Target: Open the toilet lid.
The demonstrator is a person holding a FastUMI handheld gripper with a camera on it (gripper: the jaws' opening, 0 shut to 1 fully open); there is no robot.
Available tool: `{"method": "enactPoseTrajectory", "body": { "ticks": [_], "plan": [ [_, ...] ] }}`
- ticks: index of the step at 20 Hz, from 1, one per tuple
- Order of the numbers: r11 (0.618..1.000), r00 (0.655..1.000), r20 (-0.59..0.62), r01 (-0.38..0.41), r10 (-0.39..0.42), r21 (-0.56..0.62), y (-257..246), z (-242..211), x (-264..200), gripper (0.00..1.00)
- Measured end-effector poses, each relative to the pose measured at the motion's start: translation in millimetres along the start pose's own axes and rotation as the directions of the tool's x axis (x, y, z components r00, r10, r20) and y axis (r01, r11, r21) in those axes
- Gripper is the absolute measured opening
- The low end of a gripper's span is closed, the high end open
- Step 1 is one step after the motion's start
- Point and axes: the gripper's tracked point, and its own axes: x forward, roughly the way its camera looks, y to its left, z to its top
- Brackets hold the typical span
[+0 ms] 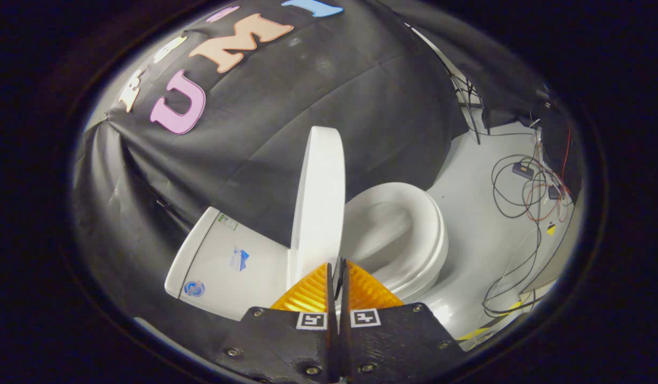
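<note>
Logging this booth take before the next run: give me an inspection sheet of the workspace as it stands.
Surface: pale floor, bare near the bowl.
Job's things: toilet lid raised, standing about upright; seat down on the bowl; tank behind the lid.
Clutter: small dark boxes among the wires.
Gripper: gripper fingers closed together just before the lid's lower edge, gripping nothing visible.
Cables: loose wires looped on the floor beyond the bowl.
Surroundings: black cloth wall.
</note>
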Motion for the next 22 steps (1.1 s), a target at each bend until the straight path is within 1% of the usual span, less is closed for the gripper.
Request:
{"method": "enactPoseTrajectory", "body": {
  "ticks": [5, 10, 13, 16, 22],
  "plan": [
    [0.998, 1.000, 0.013, 0.011, -0.010, -0.056, 11.3, 2.2, -2.4, 0.02],
    [0.998, 1.000, 0.017, -0.026, 0.027, -0.054, 30.0, 3.9, -7.6, 0.02],
    [0.997, 0.999, 0.021, -0.023, 0.025, -0.071, 34.1, 5.7, -8.1, 0.02],
    [0.996, 0.999, 0.024, -0.038, 0.040, -0.077, 45.0, 5.6, -8.7, 0.02],
    [0.989, 0.998, 0.034, -0.050, 0.055, -0.137, 66.8, 4.0, -12.3, 0.02]
  ]
}}
